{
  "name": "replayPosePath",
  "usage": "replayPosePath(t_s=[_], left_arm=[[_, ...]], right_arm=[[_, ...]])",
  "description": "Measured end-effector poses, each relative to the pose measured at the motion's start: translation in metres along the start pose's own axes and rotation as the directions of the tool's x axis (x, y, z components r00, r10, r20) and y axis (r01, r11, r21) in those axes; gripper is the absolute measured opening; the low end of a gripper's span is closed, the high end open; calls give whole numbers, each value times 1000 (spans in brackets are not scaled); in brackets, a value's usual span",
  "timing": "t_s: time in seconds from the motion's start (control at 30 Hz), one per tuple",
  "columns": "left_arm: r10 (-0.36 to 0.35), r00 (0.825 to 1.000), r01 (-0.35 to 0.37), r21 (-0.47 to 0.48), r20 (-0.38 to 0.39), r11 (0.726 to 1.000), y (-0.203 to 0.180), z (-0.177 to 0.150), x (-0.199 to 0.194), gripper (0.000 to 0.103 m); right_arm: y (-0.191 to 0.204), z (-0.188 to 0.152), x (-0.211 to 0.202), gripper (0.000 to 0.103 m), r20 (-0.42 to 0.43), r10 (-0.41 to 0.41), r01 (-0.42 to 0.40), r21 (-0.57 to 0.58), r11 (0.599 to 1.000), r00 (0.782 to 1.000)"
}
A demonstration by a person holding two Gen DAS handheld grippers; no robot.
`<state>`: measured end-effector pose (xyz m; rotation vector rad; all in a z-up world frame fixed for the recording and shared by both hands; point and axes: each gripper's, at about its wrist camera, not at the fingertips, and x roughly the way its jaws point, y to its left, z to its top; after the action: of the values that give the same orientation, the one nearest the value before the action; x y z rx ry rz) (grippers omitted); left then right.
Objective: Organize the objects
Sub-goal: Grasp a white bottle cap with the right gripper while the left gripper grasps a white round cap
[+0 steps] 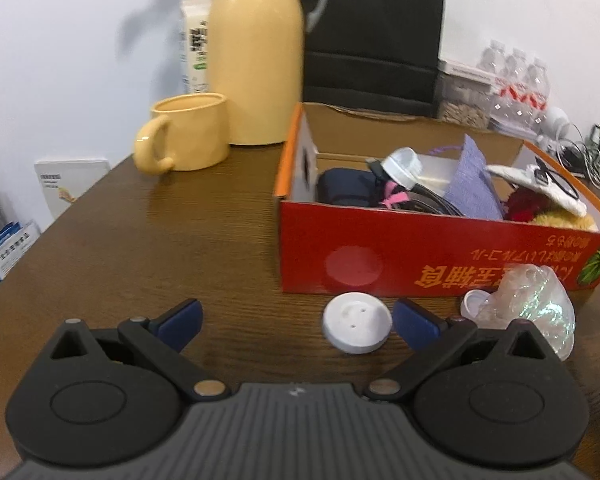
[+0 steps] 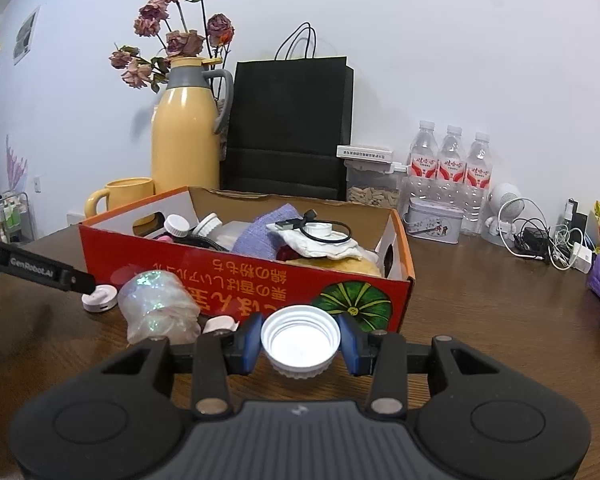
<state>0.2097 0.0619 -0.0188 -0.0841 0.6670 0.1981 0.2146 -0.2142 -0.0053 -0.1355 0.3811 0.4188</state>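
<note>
Right tool (image 2: 299, 343) pinching a white screw cap (image 2: 299, 342), left tool (image 1: 296, 322) spread wide beside a white disc (image 1: 356, 323).

Nearest the right wrist camera, the cap sits open side up between the blue pads (image 2: 249, 342), which press on its two sides; it seems lifted just off the tabletop (image 2: 480, 320), in front of the red cardboard box (image 2: 260, 276). I judge the step in hand to be carrying this cap to the box, so the next move calls for raising it over the near wall and letting go above the clutter inside. The left tool holds nothing: the disc lies on the tabletop just inside its right pad (image 1: 414, 322), close enough that I cannot tell if they touch. A crumpled iridescent wrapper (image 1: 532, 304) and another small white cap (image 1: 473, 305) lie on the tabletop beside the box.
</note>
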Motion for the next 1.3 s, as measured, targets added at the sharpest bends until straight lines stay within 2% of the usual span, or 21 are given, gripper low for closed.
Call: replayPosePath(t_s=[0.17, 0.5, 0.53, 0.6, 0.67, 0.7, 0.73, 1.1, 1.3], left_arm=[[1, 999, 1, 32, -52, 999, -14, -2, 20, 103], [5, 999, -4, 26, -40, 1000, -15, -1, 22, 102], [6, 999, -5, 25, -35, 1000, -15, -2, 21, 99], [9, 1000, -9, 24, -16, 1000, -15, -2, 19, 84], [6, 1000, -6, 24, 1, 1000, -16, -3, 15, 52], [4, 1000, -4, 19, 10, 1000, -16, -3, 12, 43], [0, 1000, 0, 8, 16, 1000, -15, -4, 11, 40], [6, 998, -4, -21, 66, 1000, -19, -8, -4, 40], [-12, 996, 18, -64, 92, 998, -18, -11, -17, 40]], right_arm=[[2, 1, 3, 39, -5, -13, 13, 8, 1000, 1000], [3, 1, 6, 39, -11, -20, 20, 14, 1000, 1000], [3, 1, 6, 39, -12, -20, 20, 15, 1000, 1000], [3, 1, 6, 39, -10, -20, 20, 15, 1000, 1000], [3, 2, 6, 39, -10, -20, 20, 13, 1000, 1000], [3, 2, 6, 39, -10, -20, 21, 13, 1000, 1000], [3, 2, 7, 39, -9, -20, 20, 13, 1000, 1000], [6, 3, 3, 39, 10, -22, 22, 0, 1000, 1000], [7, 3, -1, 39, 31, -31, 31, -8, 999, 999]])
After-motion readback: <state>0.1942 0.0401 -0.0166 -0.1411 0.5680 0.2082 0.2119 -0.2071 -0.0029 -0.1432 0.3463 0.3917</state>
